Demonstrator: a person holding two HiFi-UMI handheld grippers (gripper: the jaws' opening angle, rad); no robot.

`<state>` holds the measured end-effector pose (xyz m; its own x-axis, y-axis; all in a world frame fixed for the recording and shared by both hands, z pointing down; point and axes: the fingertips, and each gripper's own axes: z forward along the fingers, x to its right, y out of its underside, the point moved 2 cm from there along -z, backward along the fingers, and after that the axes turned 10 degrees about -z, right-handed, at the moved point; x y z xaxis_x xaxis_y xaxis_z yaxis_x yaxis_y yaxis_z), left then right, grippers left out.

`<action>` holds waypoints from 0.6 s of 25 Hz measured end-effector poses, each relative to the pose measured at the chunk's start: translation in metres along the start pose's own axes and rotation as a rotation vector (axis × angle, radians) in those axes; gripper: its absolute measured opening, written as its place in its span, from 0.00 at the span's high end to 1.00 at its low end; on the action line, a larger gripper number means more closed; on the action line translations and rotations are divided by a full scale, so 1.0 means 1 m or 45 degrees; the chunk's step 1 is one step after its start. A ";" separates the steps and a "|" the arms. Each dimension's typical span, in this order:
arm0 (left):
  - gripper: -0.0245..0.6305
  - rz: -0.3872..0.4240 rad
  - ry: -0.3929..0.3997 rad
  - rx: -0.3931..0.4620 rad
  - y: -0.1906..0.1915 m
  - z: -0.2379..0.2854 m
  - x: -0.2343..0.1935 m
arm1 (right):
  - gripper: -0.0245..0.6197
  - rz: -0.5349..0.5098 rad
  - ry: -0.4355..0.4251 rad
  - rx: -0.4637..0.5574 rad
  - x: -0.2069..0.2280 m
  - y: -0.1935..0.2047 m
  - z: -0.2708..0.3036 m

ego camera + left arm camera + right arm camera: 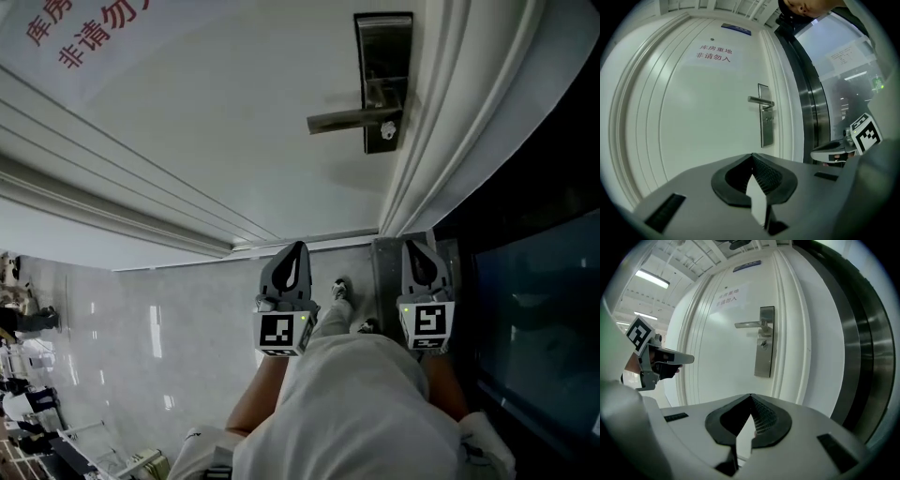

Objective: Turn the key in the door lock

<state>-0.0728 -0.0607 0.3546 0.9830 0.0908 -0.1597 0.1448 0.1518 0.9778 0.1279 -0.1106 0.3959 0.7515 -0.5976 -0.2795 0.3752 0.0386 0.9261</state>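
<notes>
Since what looks like the key (387,128) sits in the door lock (382,80) just under the lever handle (342,119), well apart from both tools, the left gripper (296,246) and right gripper (416,246) hang low with fingers closed on nothing, probably because neither's lined up yet.
</notes>
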 end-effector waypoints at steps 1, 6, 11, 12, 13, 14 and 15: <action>0.95 -0.007 0.017 0.004 -0.003 0.009 -0.003 | 0.96 -0.019 0.029 0.000 0.002 -0.007 0.004; 0.95 -0.013 0.131 0.075 -0.033 0.052 -0.008 | 0.96 -0.137 0.117 0.007 0.014 -0.044 0.032; 0.95 0.001 0.197 0.083 -0.048 0.084 -0.021 | 0.96 -0.377 0.186 0.026 0.019 -0.077 0.057; 0.95 0.007 0.211 0.084 -0.051 0.089 -0.022 | 0.96 -0.395 0.188 0.038 0.019 -0.083 0.061; 0.95 0.018 0.234 0.091 -0.055 0.093 -0.022 | 0.96 -0.403 0.197 0.043 0.021 -0.088 0.064; 0.95 0.036 0.261 0.106 -0.059 0.096 -0.020 | 0.96 -0.410 0.217 0.042 0.024 -0.091 0.067; 0.95 0.059 0.288 0.124 -0.063 0.099 -0.019 | 0.96 -0.419 0.247 0.038 0.027 -0.095 0.070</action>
<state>-0.0895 -0.1690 0.3092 0.9401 0.3153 -0.1298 0.1210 0.0475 0.9915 0.0748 -0.1864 0.3179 0.6836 -0.4111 -0.6031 0.5995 -0.1550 0.7852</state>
